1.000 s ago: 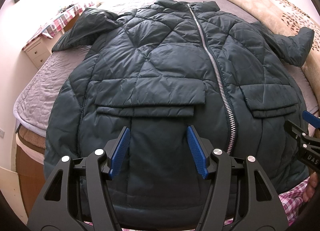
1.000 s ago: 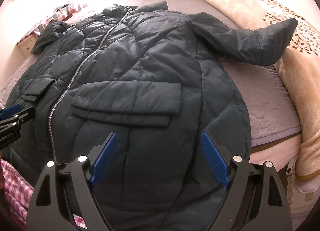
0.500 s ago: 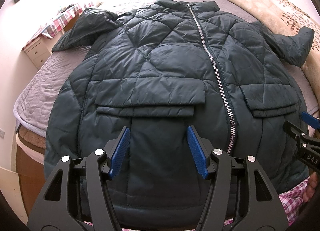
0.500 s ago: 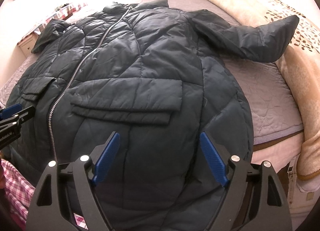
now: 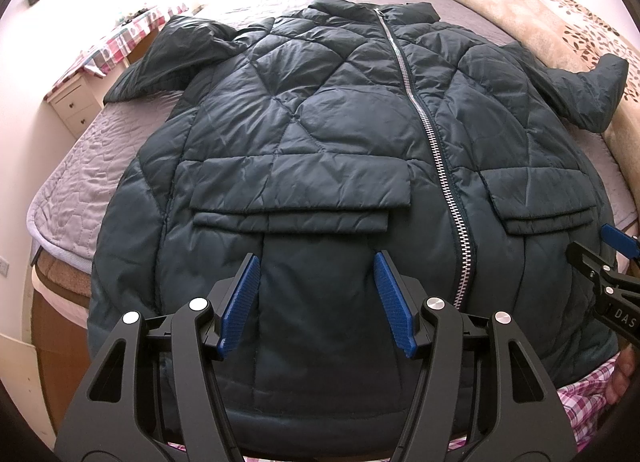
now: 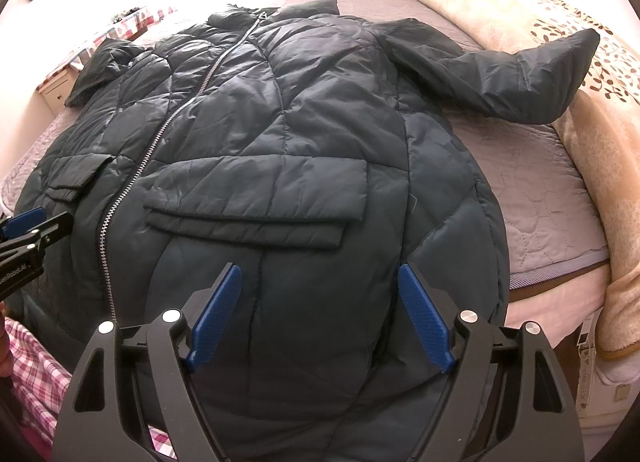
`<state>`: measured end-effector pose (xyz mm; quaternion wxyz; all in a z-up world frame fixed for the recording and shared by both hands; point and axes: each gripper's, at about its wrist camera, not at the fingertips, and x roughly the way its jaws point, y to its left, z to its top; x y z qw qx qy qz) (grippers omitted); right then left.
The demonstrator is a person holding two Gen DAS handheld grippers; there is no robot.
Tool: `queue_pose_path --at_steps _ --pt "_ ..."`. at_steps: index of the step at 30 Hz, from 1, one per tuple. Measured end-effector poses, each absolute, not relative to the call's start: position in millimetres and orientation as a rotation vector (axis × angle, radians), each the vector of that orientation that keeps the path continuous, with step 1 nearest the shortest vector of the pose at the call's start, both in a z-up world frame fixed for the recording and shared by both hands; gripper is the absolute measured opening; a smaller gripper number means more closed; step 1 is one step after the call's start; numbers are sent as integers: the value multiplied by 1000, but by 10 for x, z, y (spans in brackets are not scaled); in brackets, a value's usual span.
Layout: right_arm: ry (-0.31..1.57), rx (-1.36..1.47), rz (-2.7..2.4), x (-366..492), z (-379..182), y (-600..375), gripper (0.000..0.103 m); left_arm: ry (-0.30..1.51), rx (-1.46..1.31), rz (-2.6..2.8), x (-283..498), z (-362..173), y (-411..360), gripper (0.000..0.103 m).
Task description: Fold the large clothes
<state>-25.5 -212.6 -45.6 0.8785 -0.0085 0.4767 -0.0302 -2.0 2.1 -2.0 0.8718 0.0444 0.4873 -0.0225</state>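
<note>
Both grippers poised over a puffer coat spread flat on the bed, nothing folded yet.

The dark quilted coat [image 5: 320,166] lies front-up and zipped on the lilac bedspread [image 5: 72,182], collar towards the headboard, hem hanging over the near edge, sleeves flung out to either side. The left gripper [image 5: 316,302] and the right gripper [image 6: 320,316] hover above the lower front, fingers apart and holding nothing; the right one's have just been closing a little, with only air between them. Judging by its look, the coat is bulky, soft and springy, its shell slick, so a shallow pinch would likely slip; a sleeve cuff [image 6: 560,74] or the hem corners seem the surest holds. A beige leaf-print blanket [image 6: 540,22] lies heaped along one side; a white nightstand [image 5: 76,106] under a checked cloth stands at the other.
</note>
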Motion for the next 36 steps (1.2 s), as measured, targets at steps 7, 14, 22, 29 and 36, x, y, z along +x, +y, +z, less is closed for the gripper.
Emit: queue_pose_path --at_steps 7,14,22,29,36 --pt "994 -18 -64 -250 -459 -2128 79 1018 94 -47 -22 -20 21 59" --pt "994 -20 -64 -251 -459 -2128 79 1019 92 -46 -21 -20 20 59" --pt "992 -13 -62 -257 -453 -2129 78 1017 95 -43 -9 -30 21 59" --pt "985 3 -62 -257 -437 -2167 78 1015 97 -37 -32 -21 48 59" --pt "983 9 -61 -257 -434 -2187 78 1012 106 -28 -40 1 75 59"
